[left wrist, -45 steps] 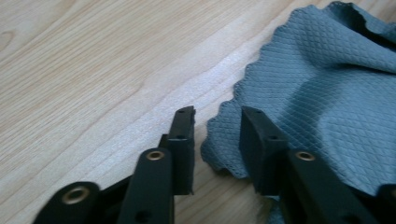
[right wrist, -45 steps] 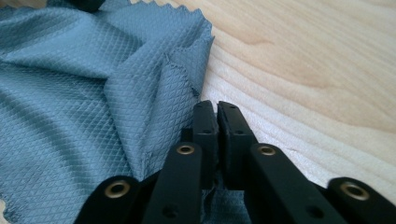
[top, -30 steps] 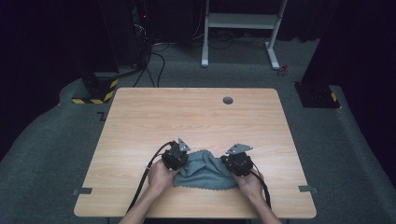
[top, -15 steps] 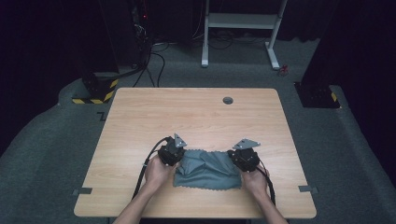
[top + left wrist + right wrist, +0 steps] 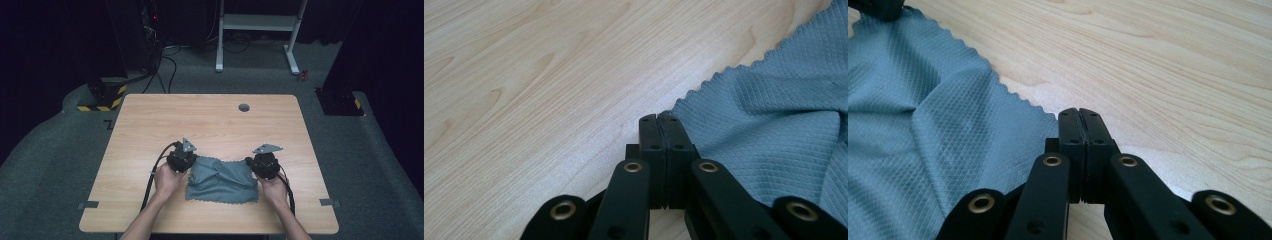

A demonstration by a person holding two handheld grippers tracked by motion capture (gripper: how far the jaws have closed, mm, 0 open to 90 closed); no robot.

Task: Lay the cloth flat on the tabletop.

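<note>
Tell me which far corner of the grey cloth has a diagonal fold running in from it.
The far-left corner, the one pinched by the left gripper. A raised crease runs from it across the grey cloth; the side by the right gripper lies flatter.

Cloth (image 5: pixel 222 180) lies on the table (image 5: pixel 210 120), near the person's edge, roughly centred. Left gripper (image 5: pixel 181 161) sits at its far-left corner, right gripper (image 5: pixel 264 165) at its far-right corner (jaws pressed together at the cloth's edge in both gripper views). Grommet hole (image 5: pixel 244 107) is in the tabletop well behind the cloth, toward the far edge. Desk frame (image 5: pixel 257 30) stands on the floor beyond the table.
</note>
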